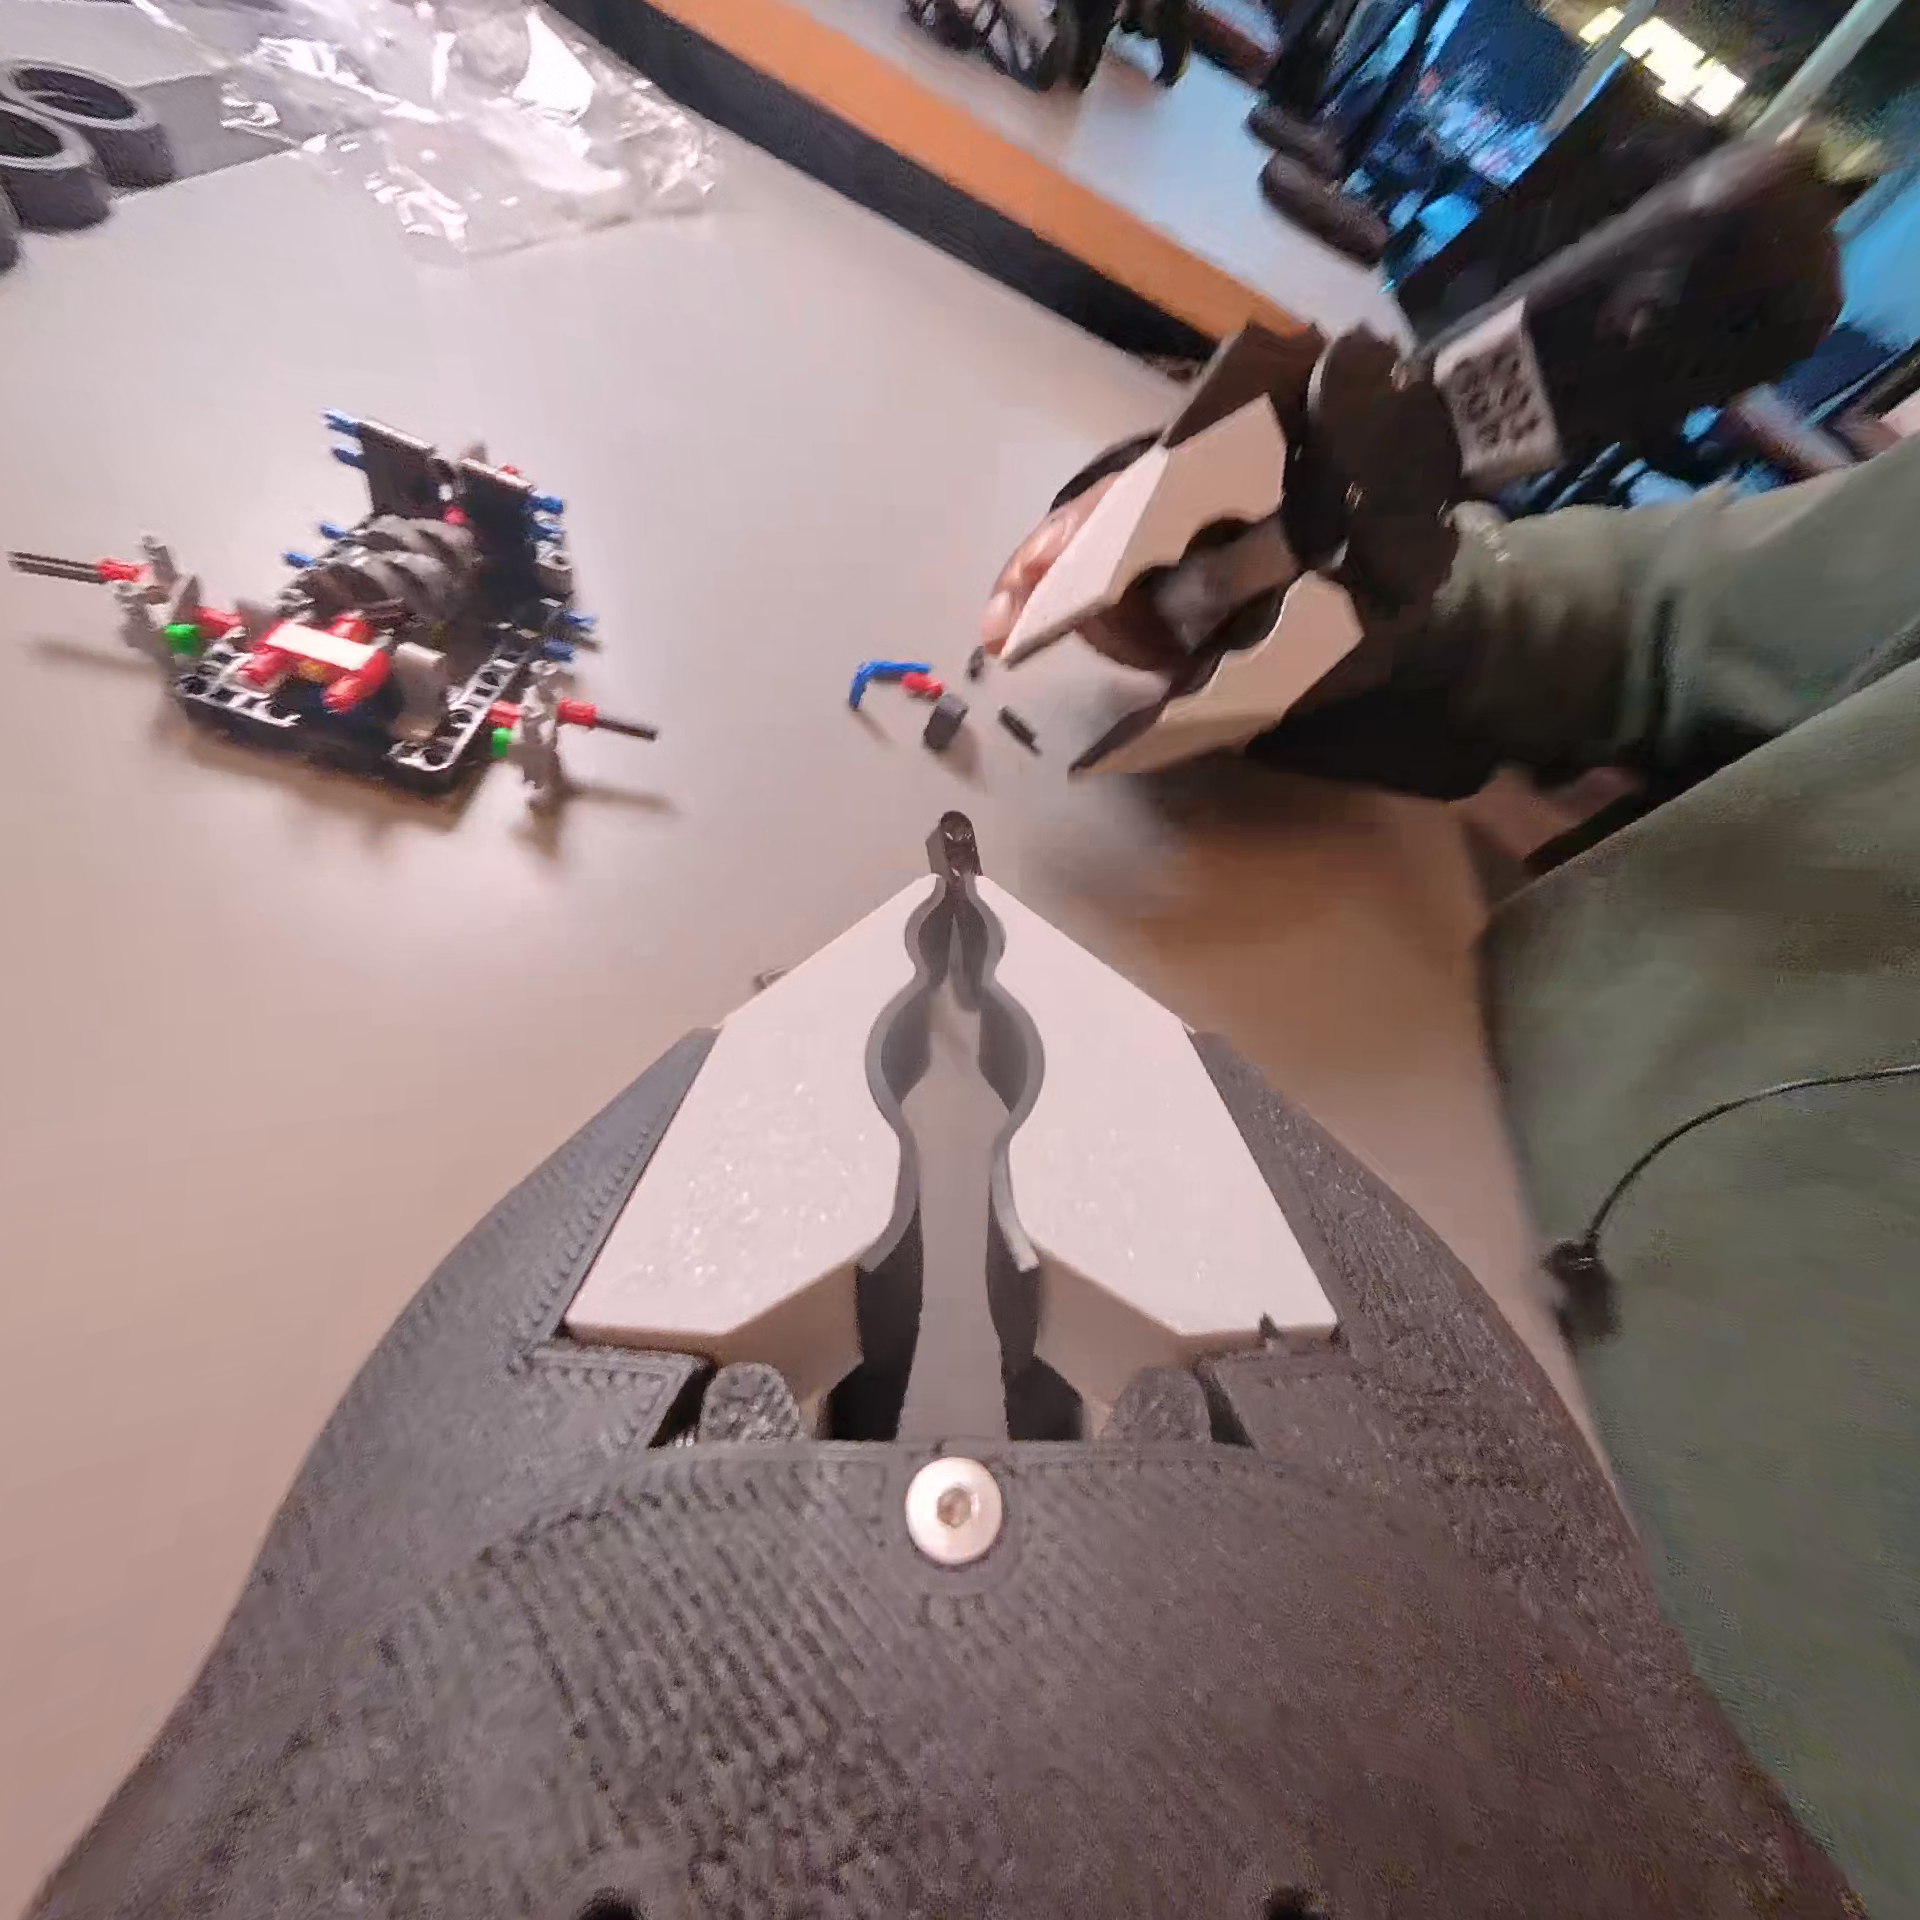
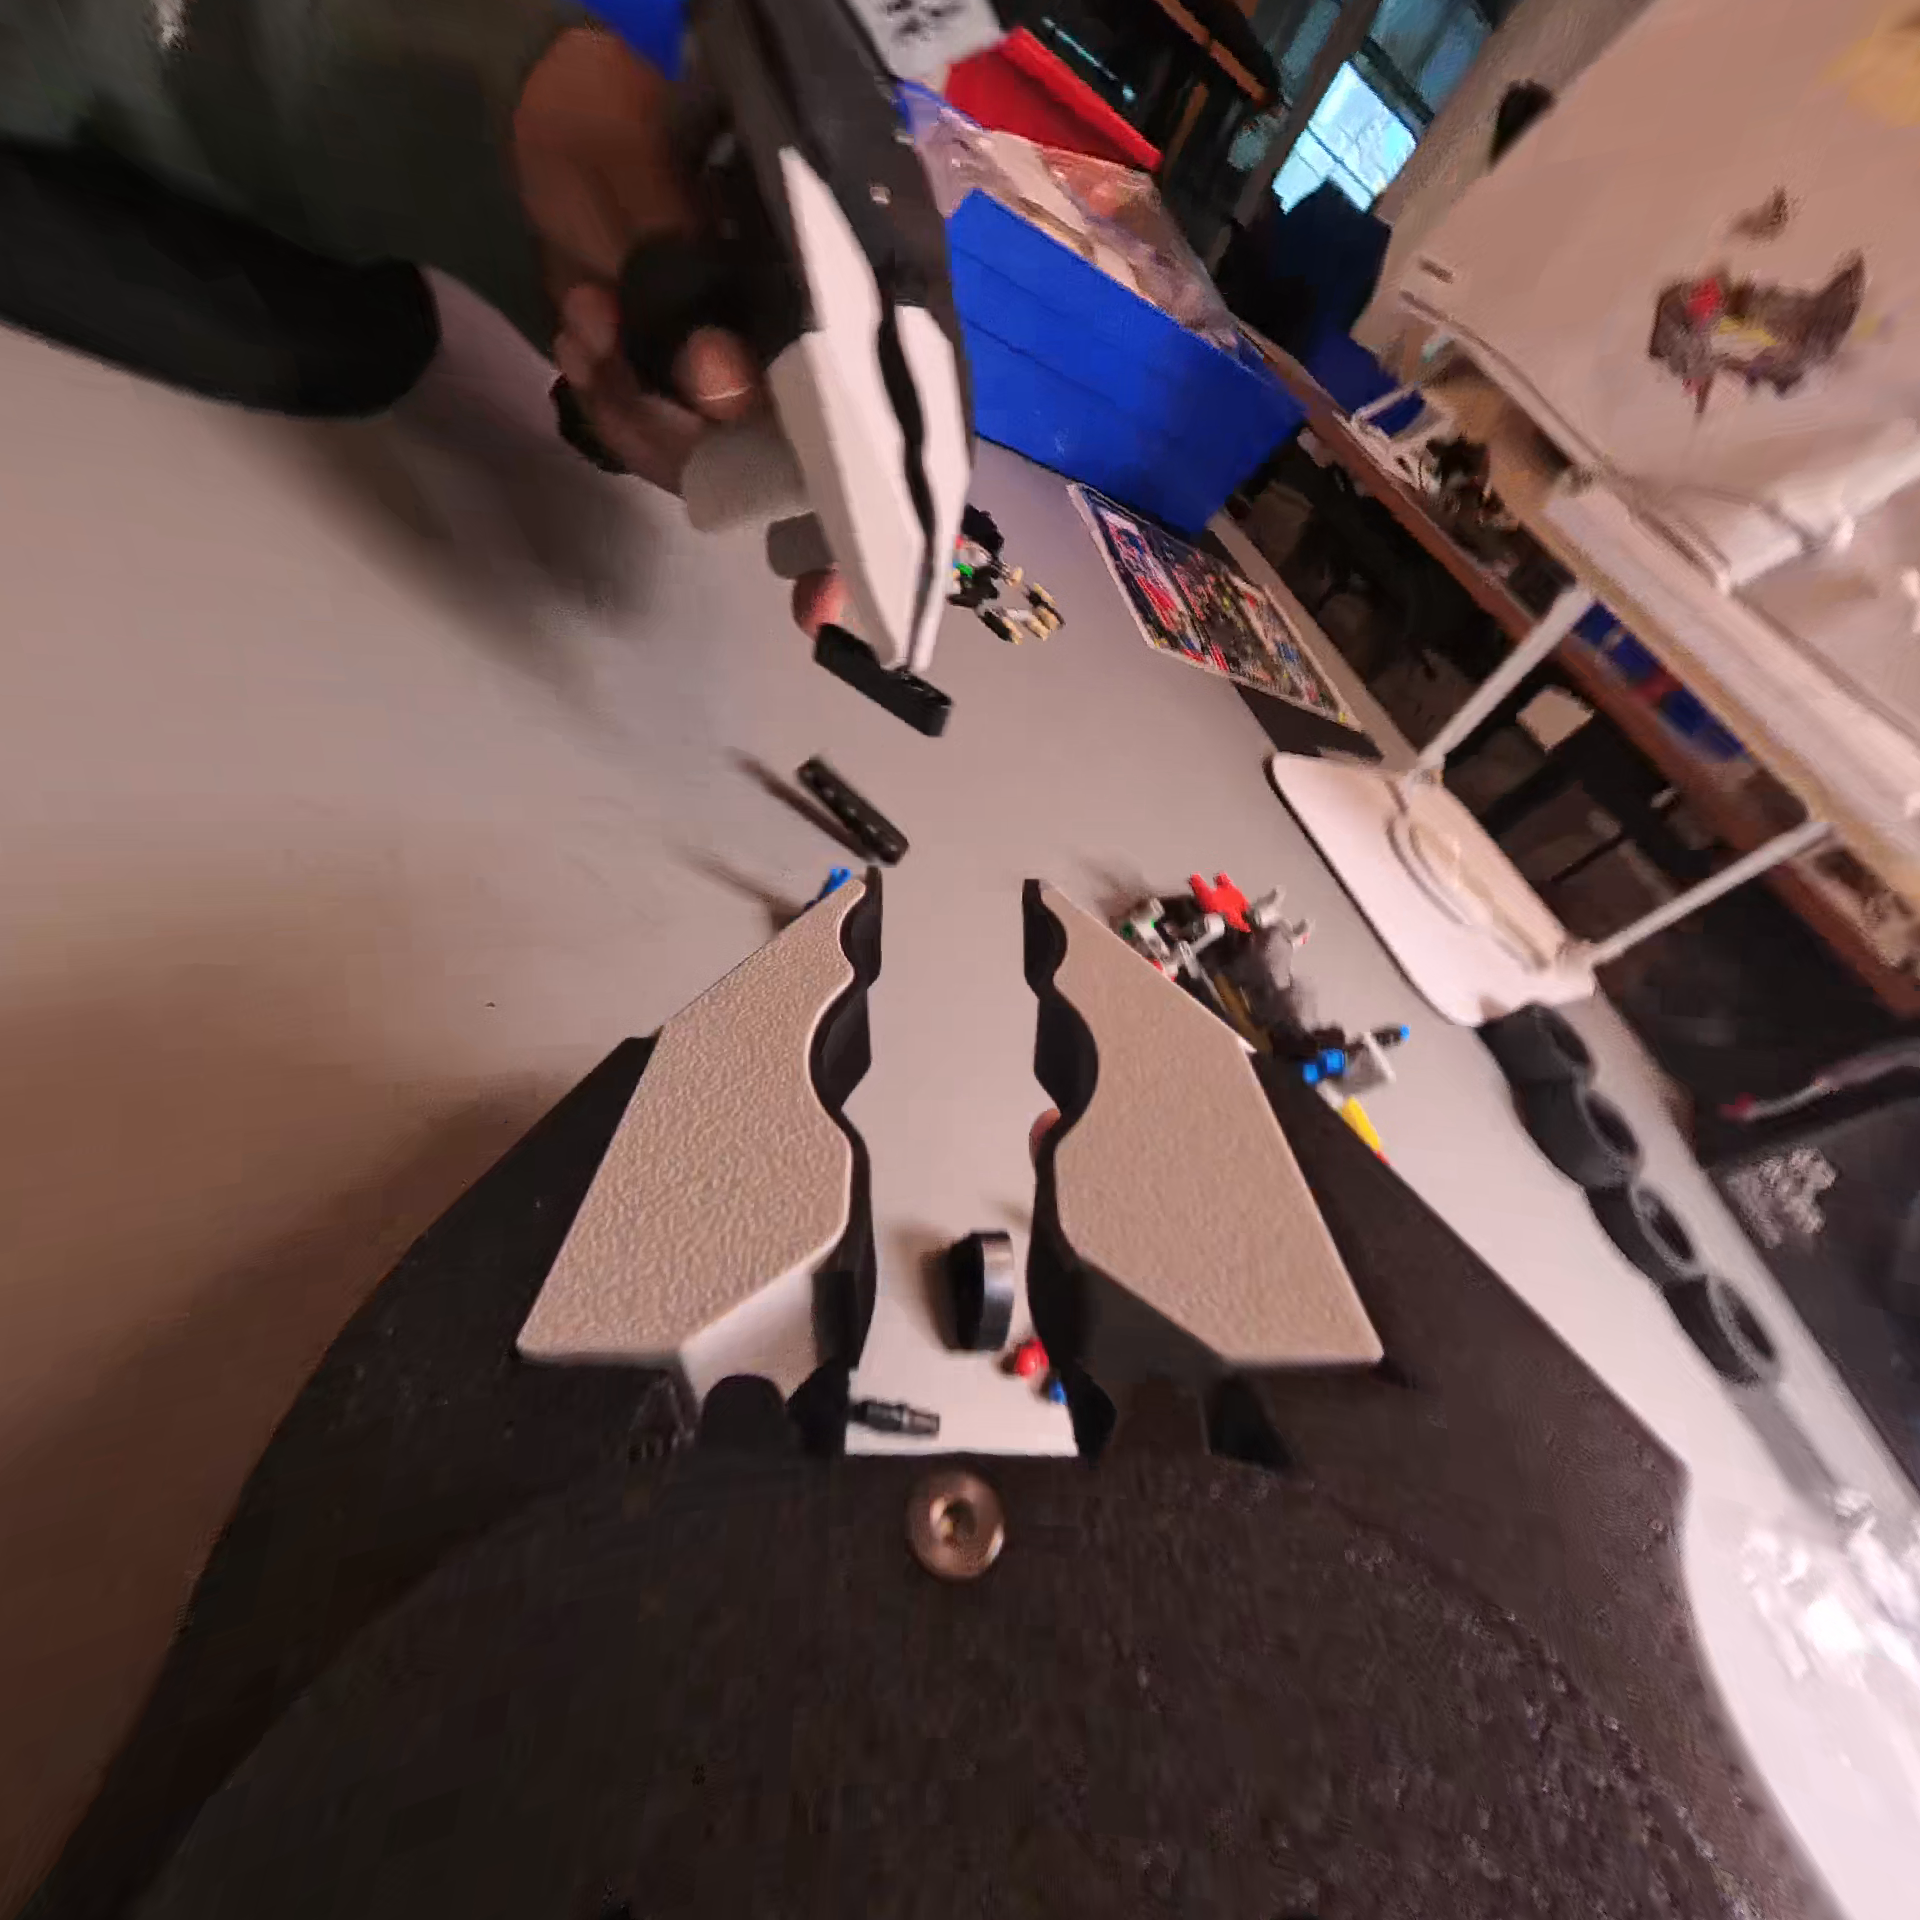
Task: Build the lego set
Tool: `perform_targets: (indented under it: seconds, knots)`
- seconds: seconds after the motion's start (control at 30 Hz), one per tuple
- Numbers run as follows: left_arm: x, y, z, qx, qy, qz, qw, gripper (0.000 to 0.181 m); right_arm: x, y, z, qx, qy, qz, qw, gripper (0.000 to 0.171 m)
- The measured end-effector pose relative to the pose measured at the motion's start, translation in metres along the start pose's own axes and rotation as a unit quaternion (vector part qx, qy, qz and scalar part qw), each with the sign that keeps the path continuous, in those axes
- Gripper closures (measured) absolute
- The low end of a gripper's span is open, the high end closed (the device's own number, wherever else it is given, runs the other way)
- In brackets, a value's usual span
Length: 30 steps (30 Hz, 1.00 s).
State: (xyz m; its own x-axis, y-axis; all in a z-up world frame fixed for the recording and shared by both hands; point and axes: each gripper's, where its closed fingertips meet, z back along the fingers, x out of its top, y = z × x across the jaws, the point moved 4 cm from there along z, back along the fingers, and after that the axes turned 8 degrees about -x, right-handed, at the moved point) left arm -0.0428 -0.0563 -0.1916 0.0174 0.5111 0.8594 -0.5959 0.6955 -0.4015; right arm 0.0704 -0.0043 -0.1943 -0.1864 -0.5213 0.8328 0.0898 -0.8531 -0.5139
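Observation:
My left gripper [image 1: 954,883] is shut on a small black lego beam [image 1: 956,840] that sticks out past its tips, held above the table. In the right wrist view it [image 2: 914,655] hangs tip-down with the beam [image 2: 883,681] crosswise. My right gripper [image 2: 948,894] is open and empty, low over loose parts: a black round piece [image 2: 982,1288], a red piece [image 2: 1029,1356] and a black pin [image 2: 894,1415]. It also shows in the left wrist view [image 1: 1044,717], beside a blue curved piece [image 1: 883,675]. The part-built chassis [image 1: 364,644] lies to the left.
A second black beam [image 2: 852,810] lies on the table [image 1: 727,416] past the right fingertips. A small assembly [image 2: 997,597], an instruction booklet [image 2: 1205,603] and a blue bin [image 2: 1091,353] sit farther off. Black tyres [image 1: 62,145] and a clear plastic bag [image 1: 468,125] lie at the far side. About 6 cm separates my left fingertips from my right. The black pin [image 2: 894,1415] sits 10 cm or so from the ends of my right fingers. Look for it in the left wrist view [image 1: 1023,722] too. To the red piece [image 2: 1029,1356]: right tips about 10 cm, left tips about 15 cm. The left camera catches it too, in the left wrist view [image 1: 936,683].

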Motion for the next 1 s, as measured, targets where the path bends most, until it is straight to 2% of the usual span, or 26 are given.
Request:
perform_targets:
  seconds: [0.17,0.37,0.47,0.6,0.7,0.83,1.0]
  knots:
    - [-0.003,0.002,-0.005,0.019,0.015,0.007,1.000,0.181,0.006,0.021,-0.018,0.011,0.019,0.086,0.996,0.143]
    - [0.001,-0.019,-0.015,-0.034,0.015,-0.011,0.999,0.181,0.017,0.022,-0.022,0.028,0.001,0.024,0.999,0.137]
    - [0.002,-0.027,-0.020,-0.047,0.019,-0.022,0.998,0.181,0.023,0.025,-0.020,0.039,-0.013,0.011,0.999,0.157]
    - [0.005,-0.028,-0.017,-0.050,-0.004,-0.026,0.998,0.181,0.023,0.024,-0.014,0.047,-0.008,-0.004,0.999,0.167]
    - [0.005,-0.019,-0.013,-0.016,-0.009,-0.043,0.999,0.168,0.019,0.007,-0.006,0.028,-0.002,-0.046,0.999,0.167]
    - [-0.012,-0.004,-0.017,0.042,0.047,-0.089,0.994,0.162,0.008,-0.019,0.007,-0.006,0.009,-0.112,0.994,0.166]
    - [-0.028,0.004,-0.039,0.080,0.121,-0.148,0.978,0.155,0.003,-0.023,0.008,-0.021,0.024,-0.118,0.992,0.167]
